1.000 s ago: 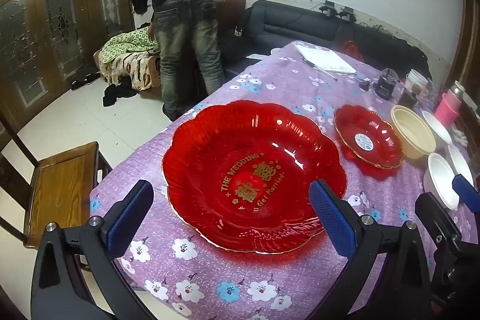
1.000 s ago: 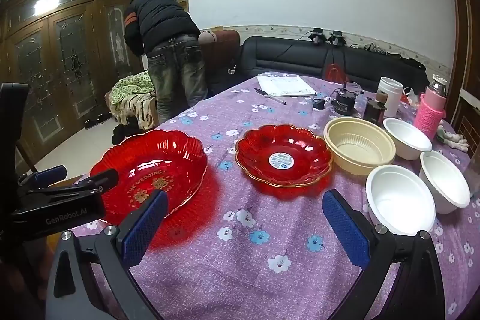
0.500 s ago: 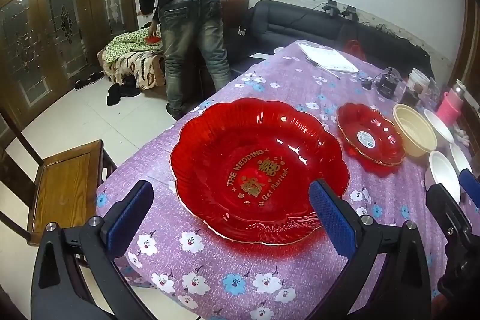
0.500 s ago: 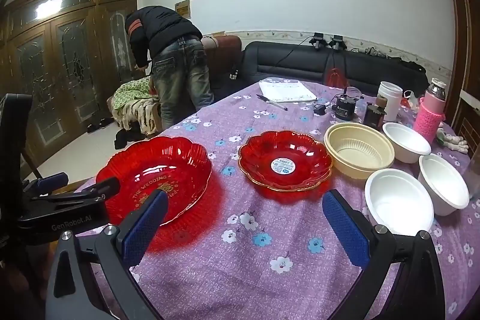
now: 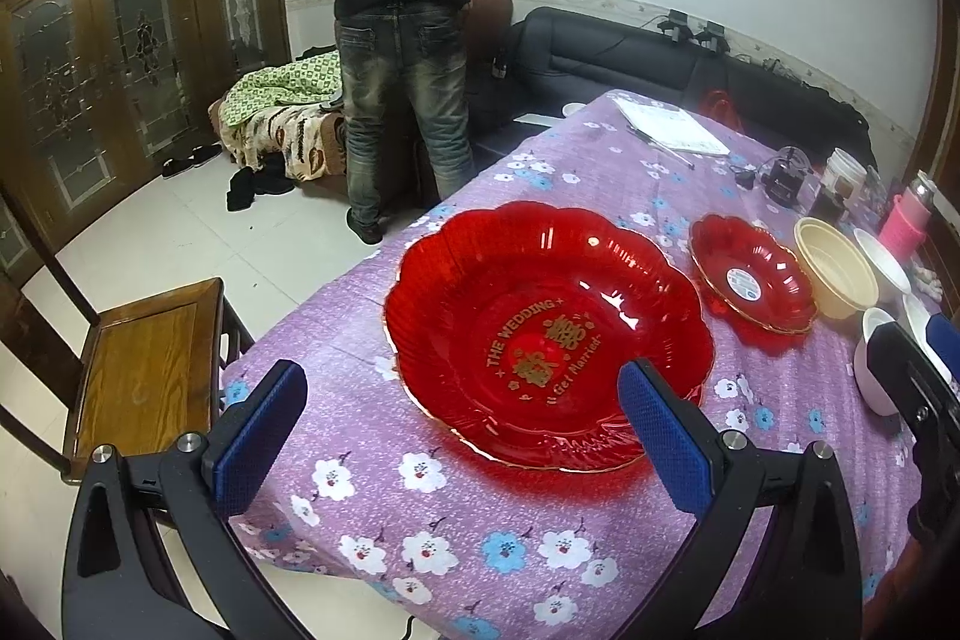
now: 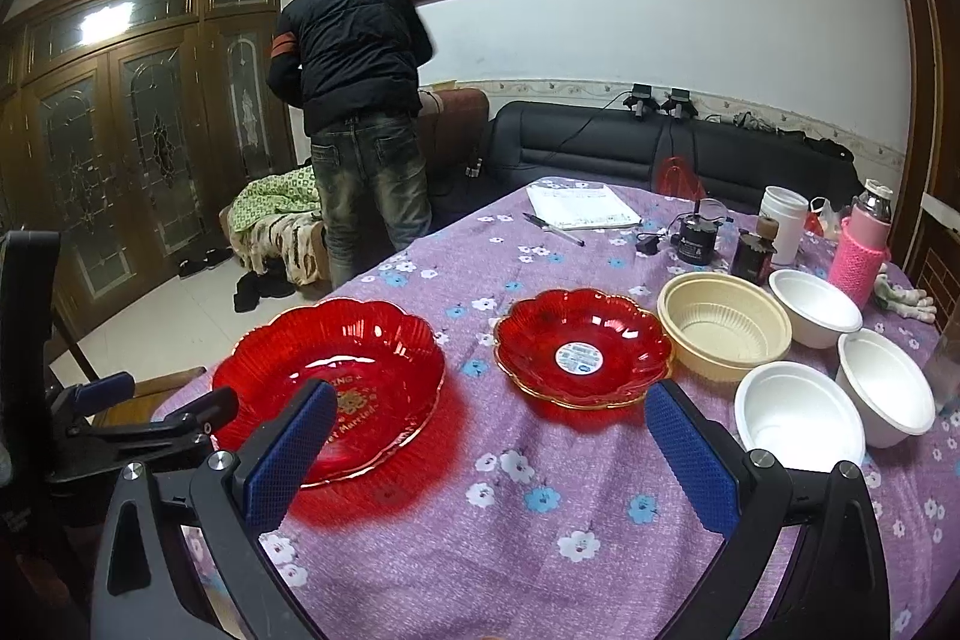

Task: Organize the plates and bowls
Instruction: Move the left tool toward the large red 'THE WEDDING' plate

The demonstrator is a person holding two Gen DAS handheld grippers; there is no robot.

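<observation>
A large red scalloped plate (image 5: 546,328) with gold lettering lies on the purple flowered tablecloth, just beyond my open, empty left gripper (image 5: 462,430). It also shows in the right wrist view (image 6: 336,376). A small red plate (image 6: 582,349) lies to its right, then a beige bowl (image 6: 723,331) and three white bowls (image 6: 798,415). My right gripper (image 6: 489,451) is open and empty, held above the cloth in front of the small red plate.
A wooden chair (image 5: 144,376) stands at the table's left corner. A man (image 6: 354,100) stands beyond the table by a sofa. Papers (image 6: 579,208), a pen, cups and a pink bottle (image 6: 861,244) sit at the table's far end.
Both grippers have drawn back and risen a little, so the plates look smaller and farther. The man has straightened up. No dish has moved.
</observation>
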